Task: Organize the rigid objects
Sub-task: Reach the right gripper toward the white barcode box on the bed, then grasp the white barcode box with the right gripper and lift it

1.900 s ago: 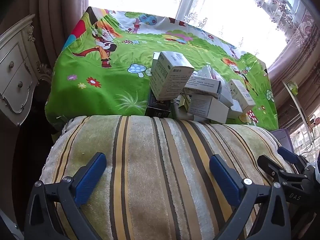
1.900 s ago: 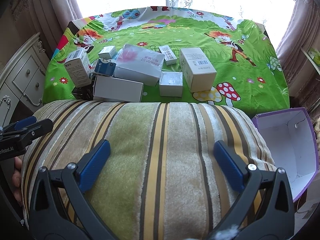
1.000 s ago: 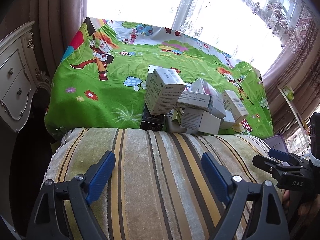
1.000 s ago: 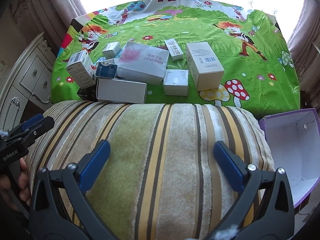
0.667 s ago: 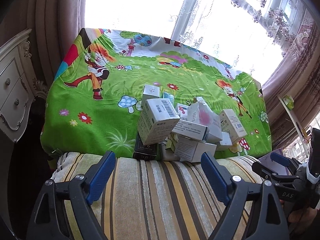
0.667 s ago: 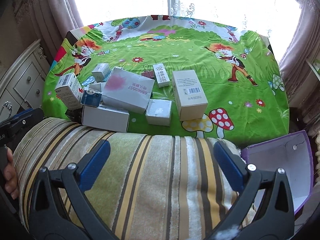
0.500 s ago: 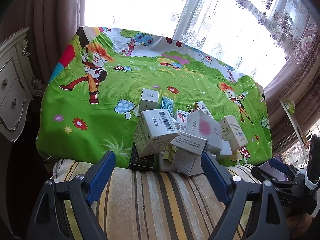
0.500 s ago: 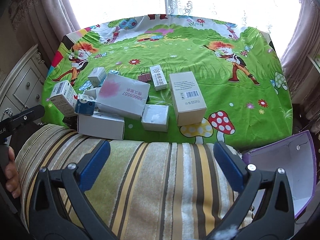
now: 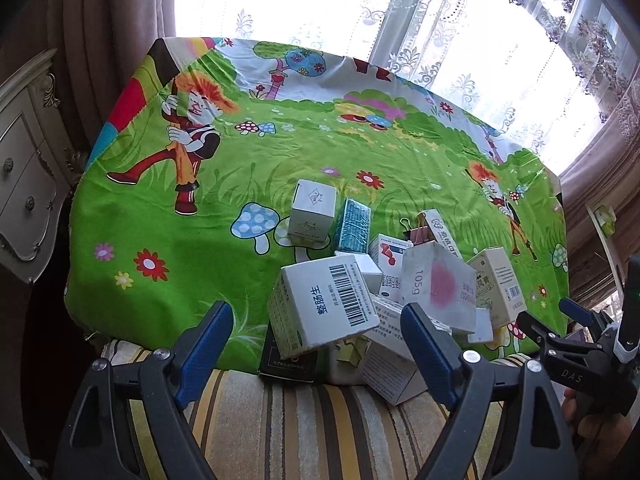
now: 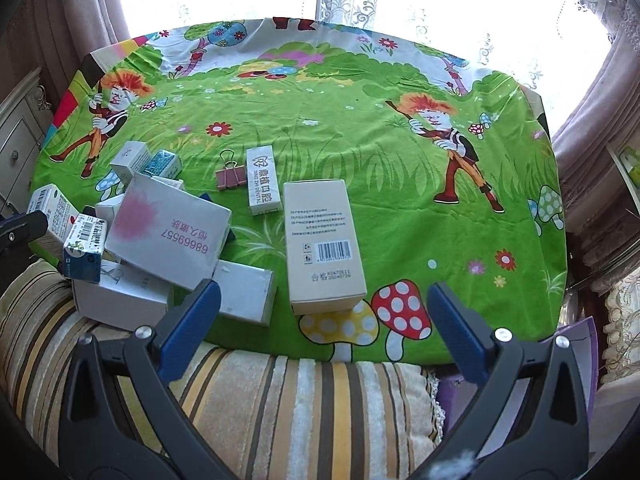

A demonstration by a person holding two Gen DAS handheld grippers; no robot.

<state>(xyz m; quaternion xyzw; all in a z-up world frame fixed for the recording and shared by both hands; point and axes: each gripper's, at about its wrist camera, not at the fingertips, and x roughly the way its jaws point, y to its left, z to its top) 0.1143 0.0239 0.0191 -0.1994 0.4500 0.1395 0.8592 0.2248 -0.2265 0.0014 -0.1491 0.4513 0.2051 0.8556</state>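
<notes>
Both grippers have moved forward over the striped cushion (image 10: 304,408) toward the green cartoon tablecloth (image 10: 360,128). Left gripper (image 9: 316,344), jaws wide and just narrowing, empty, frames the jumbled boxes (image 9: 324,312). Right gripper (image 10: 324,320), wide open, holds nothing; the tall barcode box (image 10: 320,240) lies just beyond its fingertips

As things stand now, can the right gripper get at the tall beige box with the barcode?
Probably yes. The right gripper is open and empty, and the beige box lies flat just ahead of it, apart from the pile. Only the striped cushion lies below.
</notes>
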